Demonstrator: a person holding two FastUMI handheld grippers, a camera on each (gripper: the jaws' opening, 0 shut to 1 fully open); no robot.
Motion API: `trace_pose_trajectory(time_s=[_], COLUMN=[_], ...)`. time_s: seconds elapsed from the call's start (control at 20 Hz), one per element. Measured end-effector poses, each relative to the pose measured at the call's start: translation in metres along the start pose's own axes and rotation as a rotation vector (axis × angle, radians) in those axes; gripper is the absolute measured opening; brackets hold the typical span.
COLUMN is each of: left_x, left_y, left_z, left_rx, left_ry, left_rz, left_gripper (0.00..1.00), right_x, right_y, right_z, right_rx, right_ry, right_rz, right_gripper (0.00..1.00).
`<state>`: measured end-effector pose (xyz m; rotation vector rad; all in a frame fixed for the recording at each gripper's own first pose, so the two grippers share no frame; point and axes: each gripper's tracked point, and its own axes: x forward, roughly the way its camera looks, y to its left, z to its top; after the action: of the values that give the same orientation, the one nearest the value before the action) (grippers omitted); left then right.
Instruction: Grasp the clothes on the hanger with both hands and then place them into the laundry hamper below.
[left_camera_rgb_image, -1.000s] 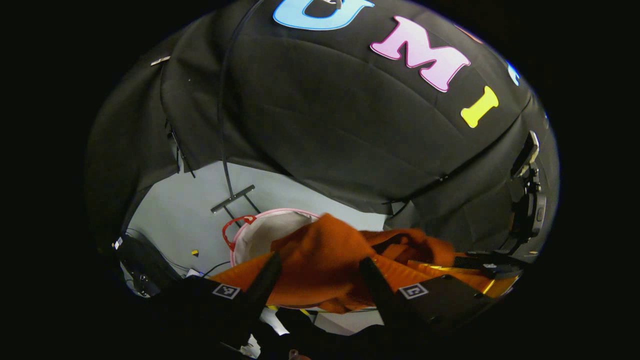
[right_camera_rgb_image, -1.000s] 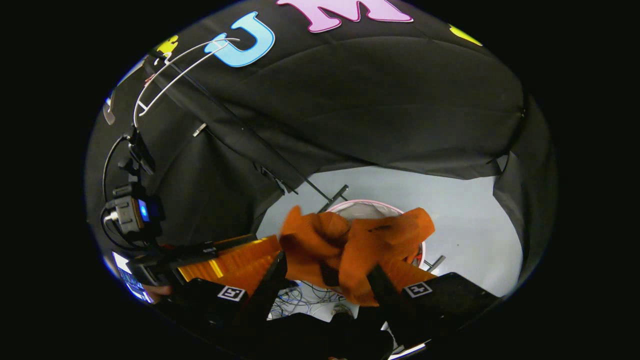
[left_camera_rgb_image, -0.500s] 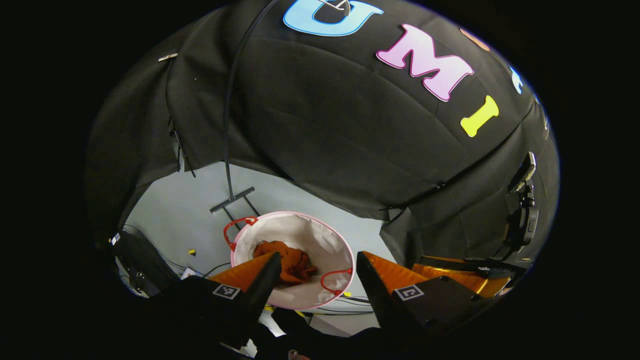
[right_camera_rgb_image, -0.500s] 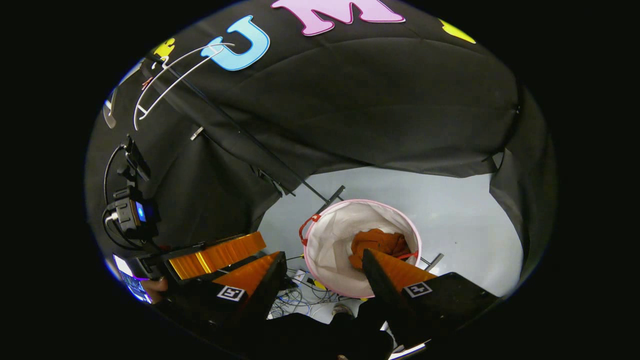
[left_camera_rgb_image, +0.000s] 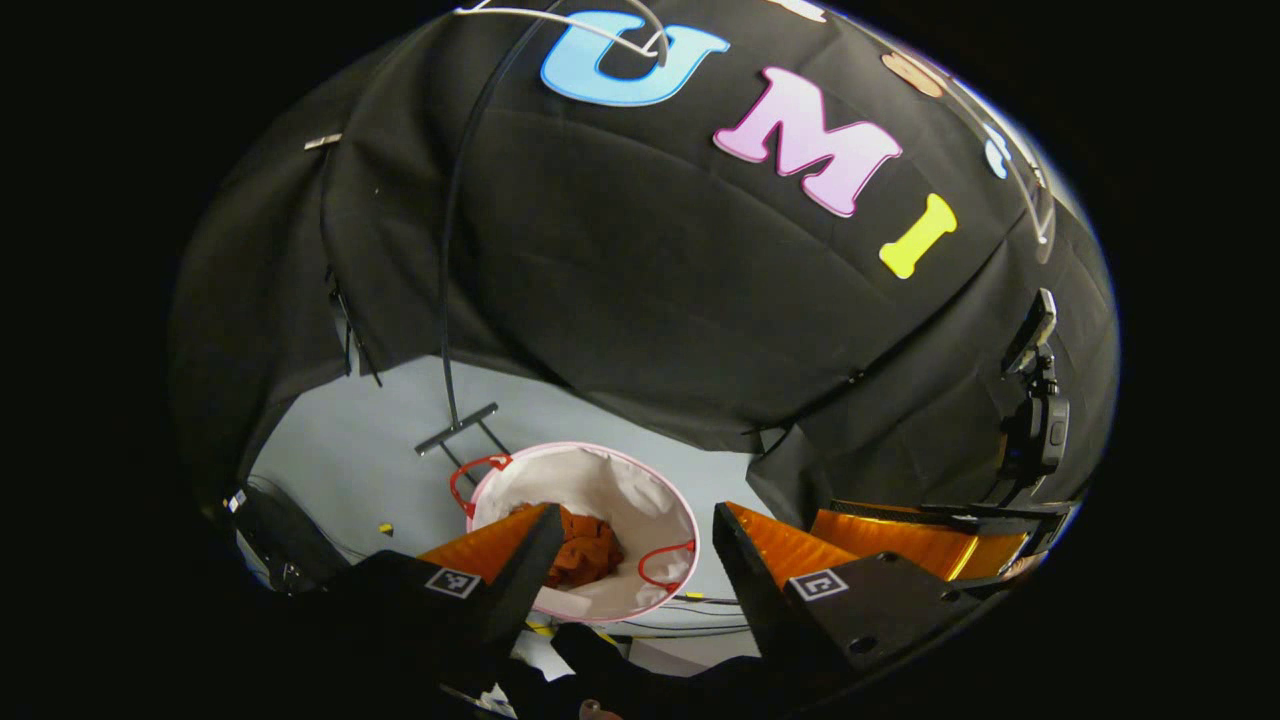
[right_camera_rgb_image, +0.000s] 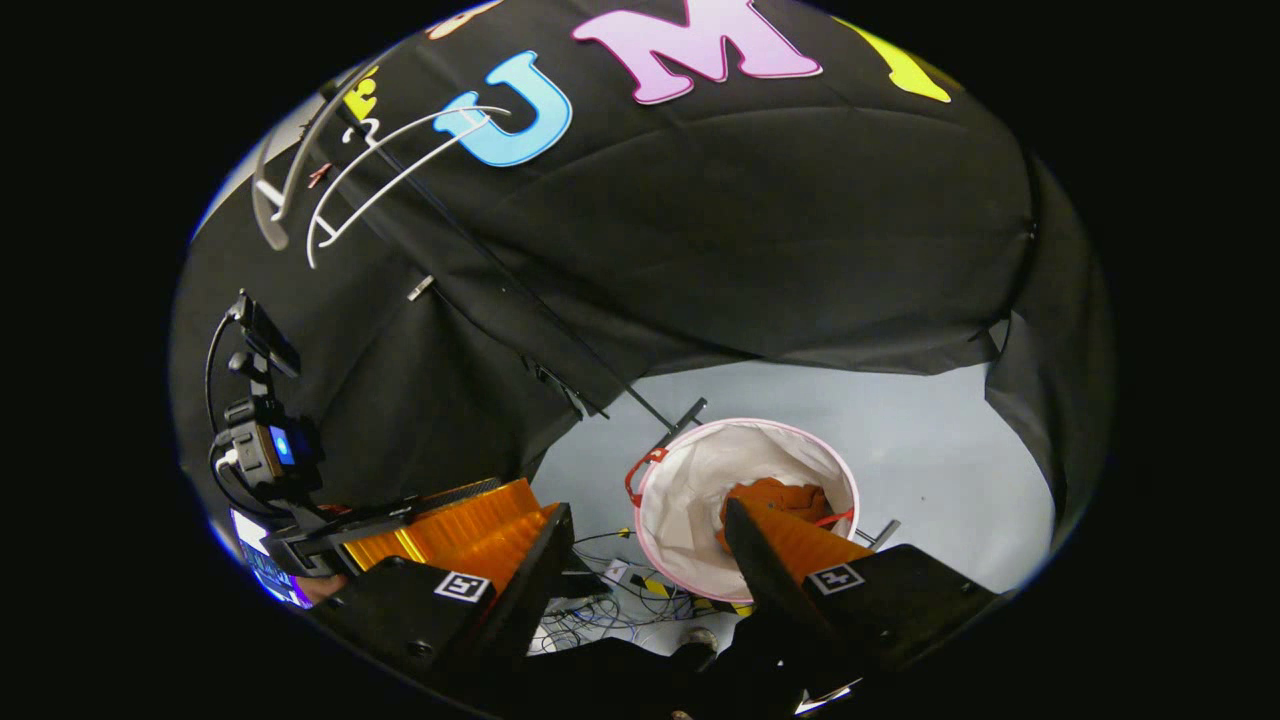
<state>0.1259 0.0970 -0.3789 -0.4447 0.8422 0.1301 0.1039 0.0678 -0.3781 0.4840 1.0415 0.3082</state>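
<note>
Left gripper (left_camera_rgb_image: 630, 545) and right gripper (right_camera_rgb_image: 650, 545): both wide apart, holding nothing. Orange clothes (left_camera_rgb_image: 583, 548) bunched inside laundry hamper (right_camera_rgb_image: 690, 475), below and ahead of fingertips. Bare white hanger (right_camera_rgb_image: 385, 175) high above.

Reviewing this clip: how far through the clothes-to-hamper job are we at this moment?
Essentially finished. The orange garment lies bunched inside the laundry hamper on the floor, and the white hanger hangs bare. Nothing is in hand: the left tongs and right tongs both stand open above the hamper. Nothing appears left but pulling back.
</note>
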Motion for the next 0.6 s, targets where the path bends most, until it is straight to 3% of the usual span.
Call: trace_pose_trajectory(time_s=[0.2, 0.25, 0.6], left_x=[-0.057, -0.074, -0.21], left_y=[-0.003, -0.004, -0.021], left_z=[0.005, 0.009, 0.046], left_rx=[0.1, 0.132, 0.279], left_ry=[-0.078, -0.102, -0.345], left_rz=[-0.051, -0.065, -0.164], left_gripper=[0.96, 0.92, 0.96], right_x=[-0.032, -0.042, -0.157], right_y=[0.031, 0.039, 0.095], right_z=[-0.004, -0.003, 0.012], right_rx=[-0.025, -0.033, -0.124], right_ry=[-0.093, -0.134, -0.484], right_rz=[0.004, 0.003, -0.043], right_gripper=[0.99, 0.99, 0.99])
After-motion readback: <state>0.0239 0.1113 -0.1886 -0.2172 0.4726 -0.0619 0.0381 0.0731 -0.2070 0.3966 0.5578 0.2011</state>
